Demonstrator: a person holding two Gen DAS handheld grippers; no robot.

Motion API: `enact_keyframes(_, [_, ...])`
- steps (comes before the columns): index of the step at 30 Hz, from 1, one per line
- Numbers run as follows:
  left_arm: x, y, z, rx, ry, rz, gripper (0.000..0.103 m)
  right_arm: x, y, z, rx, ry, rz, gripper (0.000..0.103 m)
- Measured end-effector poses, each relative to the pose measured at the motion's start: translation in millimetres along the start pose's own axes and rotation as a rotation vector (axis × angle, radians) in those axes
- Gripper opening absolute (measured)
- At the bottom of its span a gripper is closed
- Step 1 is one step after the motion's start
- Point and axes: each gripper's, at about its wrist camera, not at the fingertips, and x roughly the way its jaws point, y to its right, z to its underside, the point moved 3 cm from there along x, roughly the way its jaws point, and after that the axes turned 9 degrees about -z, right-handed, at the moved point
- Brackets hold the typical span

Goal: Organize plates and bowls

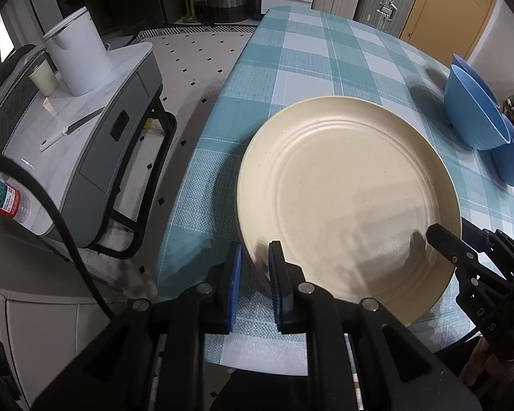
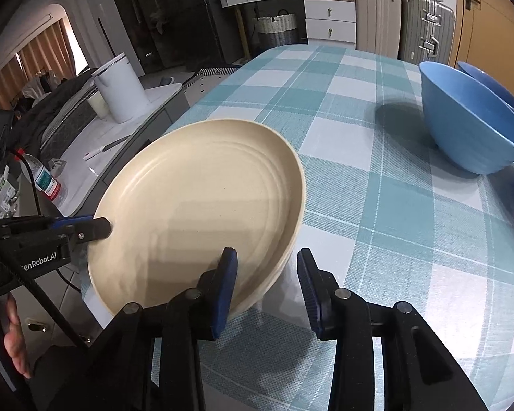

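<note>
Pinching the near-left rim of the cream plate (image 1: 346, 205), your left gripper (image 1: 257, 257) has its blue pads pressed to either side of the edge, one under and one over. The plate lies straight ahead of that gripper on the checked tablecloth (image 1: 311, 54), its left edge close to the table's side; from the right wrist view it looks tilted up on that side, though the fisheye makes this hard to judge. Your right gripper (image 2: 267, 267) stands spread, with the plate's near-right rim between its fingers and a clear gap to the right pad (image 2: 308, 287); no earlier view is there to compare. Ahead and to the right of the right gripper, well apart from the plate, sit the blue bowls (image 2: 473, 126), one large bowl in front and others crowded behind it.
</note>
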Motion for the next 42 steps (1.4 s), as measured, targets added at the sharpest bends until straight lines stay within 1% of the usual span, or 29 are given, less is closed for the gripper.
enact_keyframes(1, [-2,0,1,0.001,0.011,-0.008,0.014,-2,1,1,0.006,0.002,0.001,0.041])
enact_keyframes(2, [-3,0,1,0.003,0.019,-0.014,0.014,-4,1,1,0.012,0.009,0.000,0.046])
enact_keyframes(5, [-6,2,4,0.010,0.035,-0.023,0.014,-12,-2,2,0.003,0.040,-0.008,0.046])
enact_keyframes(8, [-8,0,4,0.002,0.032,-0.022,0.016,-18,-3,2,-0.013,0.065,0.012,0.050])
enact_keyframes(10, [-10,-2,4,-0.009,0.041,-0.033,0.023,-21,-2,3,-0.009,0.073,0.015,0.051])
enact_keyframes(12, [-14,-3,5,-0.013,0.059,-0.045,0.041,-23,-1,3,0.001,0.080,0.006,0.051])
enact_keyframes(13, [-17,-3,5,-0.013,0.072,-0.050,0.043,-24,0,3,0.003,0.084,0.004,0.052])
enact_keyframes(16, [-21,-6,4,-0.016,0.087,-0.056,0.043,-29,1,1,0.003,0.106,0.012,0.056])
enact_keyframes(21, [-30,-7,2,-0.034,0.111,-0.047,0.043,-40,1,-2,-0.004,0.157,0.030,0.070])
enact_keyframes(22, [-34,-5,1,-0.033,0.126,-0.050,0.043,-43,1,-3,-0.008,0.170,0.036,0.071])
enact_keyframes(25, [-47,3,0,-0.025,0.175,-0.043,0.044,-54,3,-5,-0.014,0.216,0.057,0.080])
enact_keyframes(26, [-53,7,-1,-0.021,0.195,-0.033,0.044,-59,5,-6,-0.011,0.238,0.062,0.084])
enact_keyframes(28, [-62,15,-2,-0.016,0.224,-0.014,0.044,-69,8,-7,-0.008,0.280,0.070,0.085])
enact_keyframes(30, [-71,26,-3,0.000,0.255,0.004,0.045,-80,13,-9,-0.008,0.319,0.087,0.089])
enact_keyframes(32, [-77,38,-4,0.026,0.281,0.005,0.045,-89,17,-10,-0.020,0.358,0.114,0.093])
enact_keyframes(35, [-90,60,-6,0.074,0.348,0.008,0.045,-105,24,-10,-0.064,0.409,0.167,0.098])
enact_keyframes(38, [-100,78,-11,0.090,0.395,0.036,0.045,-123,31,-7,-0.106,0.462,0.219,0.101])
enact_keyframes(42, [-113,110,-17,0.108,0.442,0.084,0.045,-145,36,-2,-0.150,0.520,0.254,0.102])
